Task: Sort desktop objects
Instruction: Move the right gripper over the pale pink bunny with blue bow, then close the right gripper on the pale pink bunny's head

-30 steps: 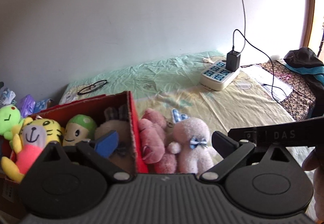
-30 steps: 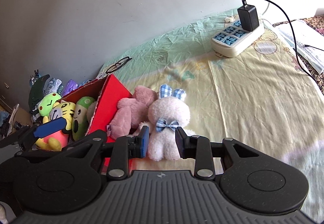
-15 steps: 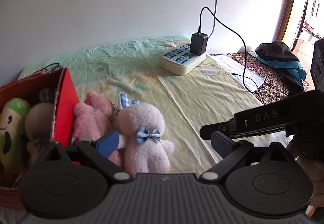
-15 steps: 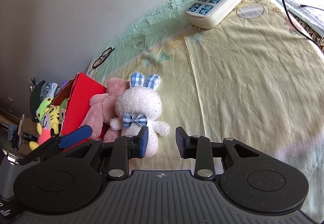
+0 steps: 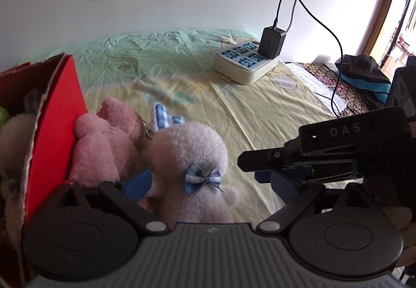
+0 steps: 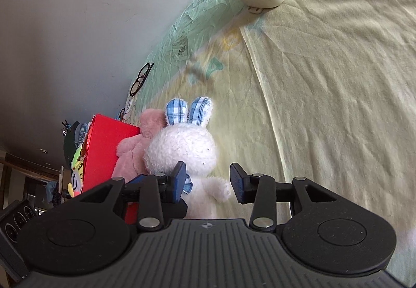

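The right hand-held gripper [image 6: 208, 180] has just been opening its jaws, and they now stand apart on either side of the white bunny [image 6: 186, 150], low in the middle of the right wrist view; the pads do not look pressed on the plush yet. The left hand-held gripper [image 5: 208, 184] is spread wide and holds nothing, the bunny low between its fingers too. The bunny sits on the yellow sheet [image 6: 325, 80], leaning against a pink plush [image 5: 104, 142] that rests on the red box [image 5: 56, 121] at the left.

The step in hand looks like picking up the bunny for the box. To do it well, close on the body below the head (the fur is soft and will squash), not on the checked ears. Keep the left pad clear of the pink plush and its key chain [image 5: 145, 129], so only one toy lifts. The other gripper should stay out of the way.
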